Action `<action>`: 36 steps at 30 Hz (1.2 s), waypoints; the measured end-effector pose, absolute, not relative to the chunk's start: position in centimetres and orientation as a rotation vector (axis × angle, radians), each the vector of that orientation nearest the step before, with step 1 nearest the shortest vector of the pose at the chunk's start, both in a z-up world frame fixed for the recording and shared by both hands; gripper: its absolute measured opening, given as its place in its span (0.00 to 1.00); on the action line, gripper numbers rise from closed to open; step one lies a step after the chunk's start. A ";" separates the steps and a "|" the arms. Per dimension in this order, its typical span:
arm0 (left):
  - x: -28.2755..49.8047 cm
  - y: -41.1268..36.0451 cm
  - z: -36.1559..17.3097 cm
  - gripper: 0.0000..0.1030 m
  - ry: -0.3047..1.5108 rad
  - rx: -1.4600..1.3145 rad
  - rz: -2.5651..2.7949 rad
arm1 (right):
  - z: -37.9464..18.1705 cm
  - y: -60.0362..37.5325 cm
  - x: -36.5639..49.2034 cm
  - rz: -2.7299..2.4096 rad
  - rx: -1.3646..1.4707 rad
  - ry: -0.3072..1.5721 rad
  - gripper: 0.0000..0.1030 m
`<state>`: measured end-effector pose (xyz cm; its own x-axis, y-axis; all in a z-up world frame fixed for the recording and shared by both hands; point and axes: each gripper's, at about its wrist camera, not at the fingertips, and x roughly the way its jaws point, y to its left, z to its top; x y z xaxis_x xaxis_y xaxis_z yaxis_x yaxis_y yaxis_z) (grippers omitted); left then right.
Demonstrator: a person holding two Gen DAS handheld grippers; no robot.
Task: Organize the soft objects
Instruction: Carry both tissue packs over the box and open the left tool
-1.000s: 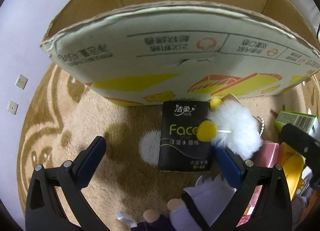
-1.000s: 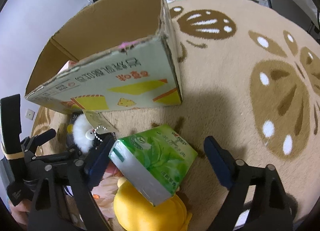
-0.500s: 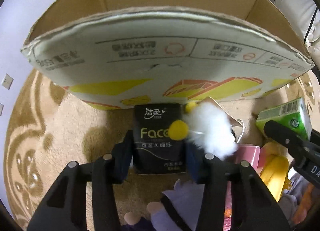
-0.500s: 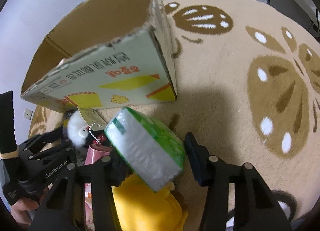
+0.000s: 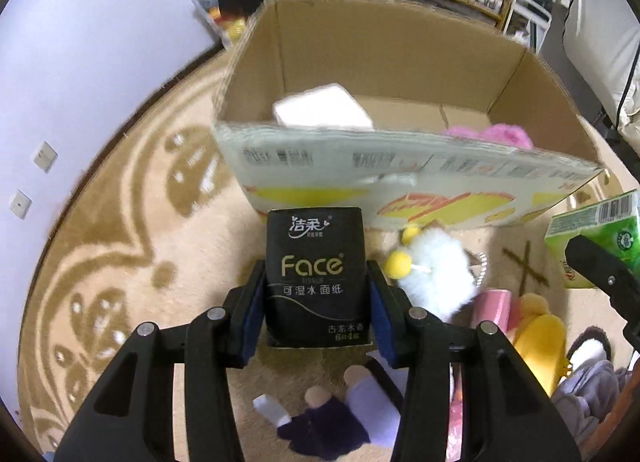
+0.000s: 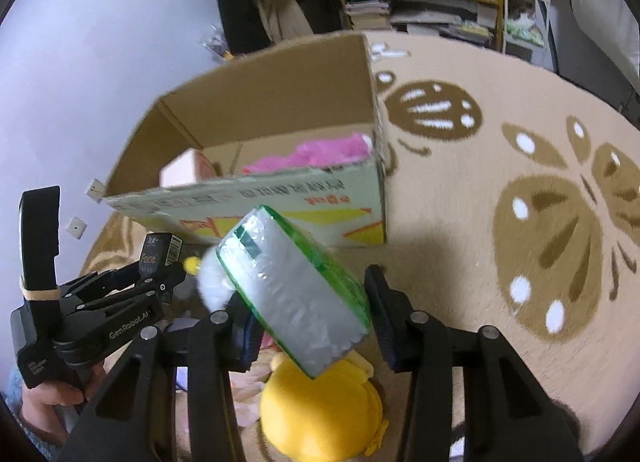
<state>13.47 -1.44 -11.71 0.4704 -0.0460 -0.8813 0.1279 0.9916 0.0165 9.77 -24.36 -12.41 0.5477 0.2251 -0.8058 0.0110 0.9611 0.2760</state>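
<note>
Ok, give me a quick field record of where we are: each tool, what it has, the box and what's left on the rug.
left tool: shut on black tissue pack, pack upright between the pads
right tool: jaws closing, green tissue pack tilted between them, pads on its sides
cardboard box: open top, on the rug just beyond both packs
in box: white pack, pink plush
left on rug: white fluffy toy, yellow plush, purple doll
</note>
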 end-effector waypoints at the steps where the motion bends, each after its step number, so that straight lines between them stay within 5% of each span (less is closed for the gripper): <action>1: 13.0 -1.4 -10.9 0.44 1.049 0.086 -0.102 | -11.9 -24.4 9.5 0.132 0.260 0.973 0.46; 16: 9.6 -0.8 -1.7 0.44 0.754 0.179 -0.079 | -5.3 -23.6 7.9 0.184 0.196 0.756 0.46; 36: 14.7 -2.2 -1.0 0.44 0.676 0.220 -0.095 | -5.3 -20.4 13.1 0.279 0.097 0.633 0.46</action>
